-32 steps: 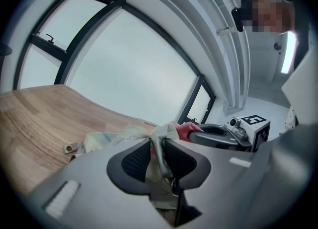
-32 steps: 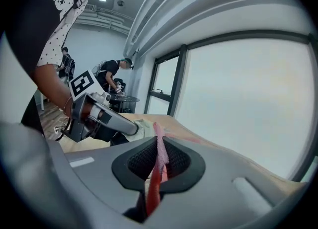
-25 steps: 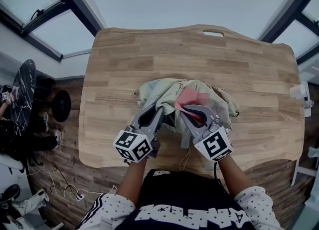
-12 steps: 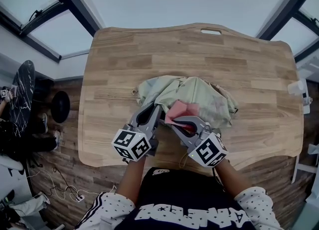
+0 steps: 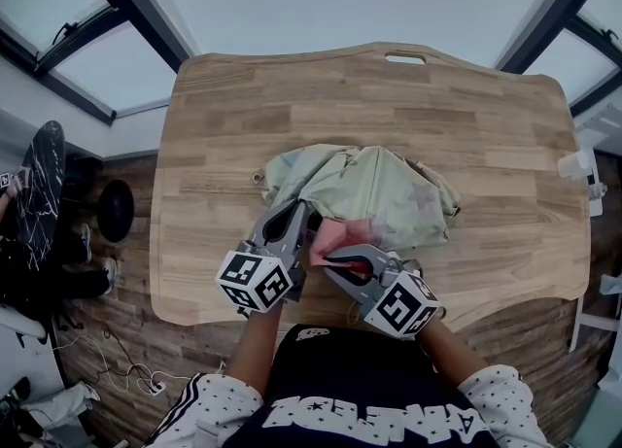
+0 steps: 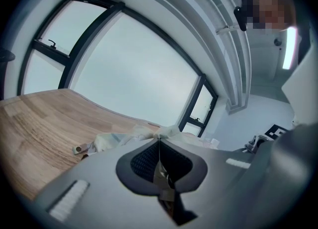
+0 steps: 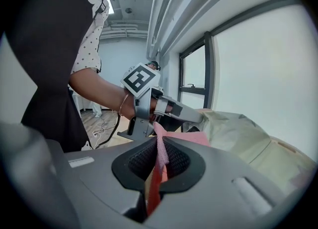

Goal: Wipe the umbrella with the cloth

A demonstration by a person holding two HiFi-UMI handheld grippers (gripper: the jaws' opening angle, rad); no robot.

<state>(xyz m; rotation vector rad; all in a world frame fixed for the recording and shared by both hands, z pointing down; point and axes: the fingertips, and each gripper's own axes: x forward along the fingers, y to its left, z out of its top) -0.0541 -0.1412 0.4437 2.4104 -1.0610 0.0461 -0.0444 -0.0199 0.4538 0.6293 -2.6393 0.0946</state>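
In the head view the folded umbrella [image 5: 374,189] lies in a soft, light heap mid-counter [image 5: 466,106], beside wide windows [image 5: 107,72]. Its thin fabric looks limp and slippery, and is probably best pinched at a fold. In the left gripper view the left tongs [image 6: 159,146] have just been closing and now pinch such a fold. In the right gripper view the right tongs [image 7: 158,156] are clenched on the pink cloth [image 7: 189,137] at the umbrella's near edge.

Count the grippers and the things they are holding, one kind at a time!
Umbrella: 1
Pink cloth: 1
Grippers: 2, the left gripper and the right gripper
Total: 4
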